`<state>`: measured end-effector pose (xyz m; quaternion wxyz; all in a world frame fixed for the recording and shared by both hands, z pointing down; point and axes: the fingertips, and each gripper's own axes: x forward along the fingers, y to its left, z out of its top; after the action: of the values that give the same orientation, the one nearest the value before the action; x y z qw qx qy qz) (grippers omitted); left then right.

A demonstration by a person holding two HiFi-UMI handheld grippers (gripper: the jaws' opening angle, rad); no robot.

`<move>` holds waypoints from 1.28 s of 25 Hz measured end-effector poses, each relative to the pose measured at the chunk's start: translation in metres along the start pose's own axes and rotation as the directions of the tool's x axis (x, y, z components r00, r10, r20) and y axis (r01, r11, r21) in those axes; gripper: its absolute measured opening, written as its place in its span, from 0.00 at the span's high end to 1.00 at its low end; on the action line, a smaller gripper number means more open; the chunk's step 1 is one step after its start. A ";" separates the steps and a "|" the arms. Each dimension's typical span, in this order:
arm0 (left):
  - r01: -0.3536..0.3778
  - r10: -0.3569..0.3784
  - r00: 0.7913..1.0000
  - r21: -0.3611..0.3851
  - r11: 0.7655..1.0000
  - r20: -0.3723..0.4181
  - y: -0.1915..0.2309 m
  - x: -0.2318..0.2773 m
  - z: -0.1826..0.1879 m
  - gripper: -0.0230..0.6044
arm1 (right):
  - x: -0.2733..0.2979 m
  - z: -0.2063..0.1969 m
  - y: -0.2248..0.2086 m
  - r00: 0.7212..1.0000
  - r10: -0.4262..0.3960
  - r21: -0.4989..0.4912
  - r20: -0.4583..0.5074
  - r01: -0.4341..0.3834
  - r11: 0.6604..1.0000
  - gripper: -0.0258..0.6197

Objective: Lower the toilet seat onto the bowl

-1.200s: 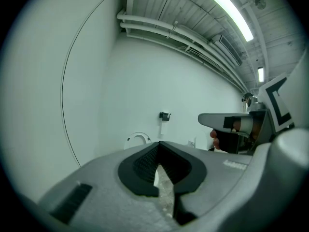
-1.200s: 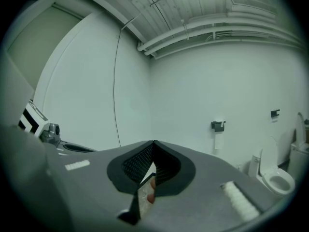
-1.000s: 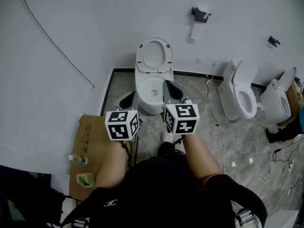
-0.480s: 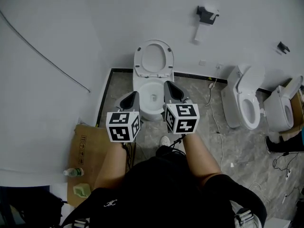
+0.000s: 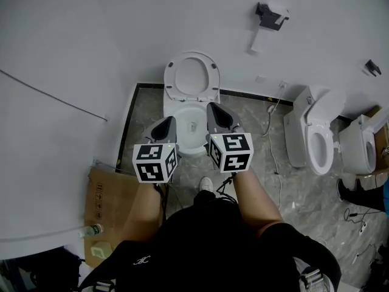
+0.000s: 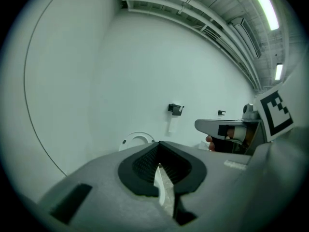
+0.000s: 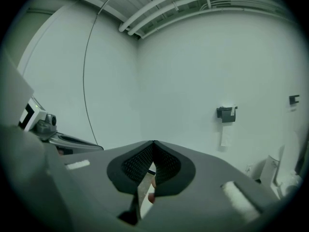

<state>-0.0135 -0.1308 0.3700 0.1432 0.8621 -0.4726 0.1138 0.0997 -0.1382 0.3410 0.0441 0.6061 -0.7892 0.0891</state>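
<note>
The white toilet stands against the wall with its seat [image 5: 191, 78] raised upright above the open bowl [image 5: 182, 115]. My left gripper [image 5: 163, 128] hovers over the bowl's near left rim, and my right gripper [image 5: 219, 117] over its near right rim. Both are shut and hold nothing. In the left gripper view the pads meet at the tip [image 6: 158, 145], with the raised seat [image 6: 136, 140] beyond them and the right gripper [image 6: 219, 127] beside them. In the right gripper view the jaws [image 7: 153, 144] are shut and point at the bare wall.
Two more white toilets [image 5: 317, 140] [image 5: 358, 146] stand to the right, with cables [image 5: 276, 157] on the tiled floor. A paper holder [image 5: 271, 14] hangs on the wall. A flattened cardboard box [image 5: 112, 202] and a bottle [image 5: 90, 230] lie at the left. My shoe [image 5: 205, 184] is near the bowl's base.
The head view has shifted: the side toilets slid right and the cardboard slid down. Both grippers keep the same shut pose before the bowl, and the seat stays up.
</note>
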 end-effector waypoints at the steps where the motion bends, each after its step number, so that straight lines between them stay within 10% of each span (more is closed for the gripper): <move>1: -0.003 0.003 1.000 -0.001 1.000 -0.007 0.000 0.011 0.002 0.95 | 0.008 -0.001 -0.008 1.000 0.008 -0.002 -0.007 -0.008 1.000 0.95; 16: -0.045 0.044 0.997 -0.006 0.999 -0.058 -0.004 0.122 0.035 0.95 | 0.102 0.004 -0.092 0.994 0.078 -0.047 -0.081 -0.082 0.996 0.95; 32: -0.056 0.054 0.996 -0.031 0.998 -0.072 0.056 0.171 0.049 0.95 | 0.205 -0.010 -0.108 0.989 0.060 -0.342 -0.138 -0.104 0.934 0.95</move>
<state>0.0324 -0.3105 0.3891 0.1708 0.8417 -0.4927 0.1406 0.1499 -0.3577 0.3962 0.1961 0.5483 -0.8129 -0.0124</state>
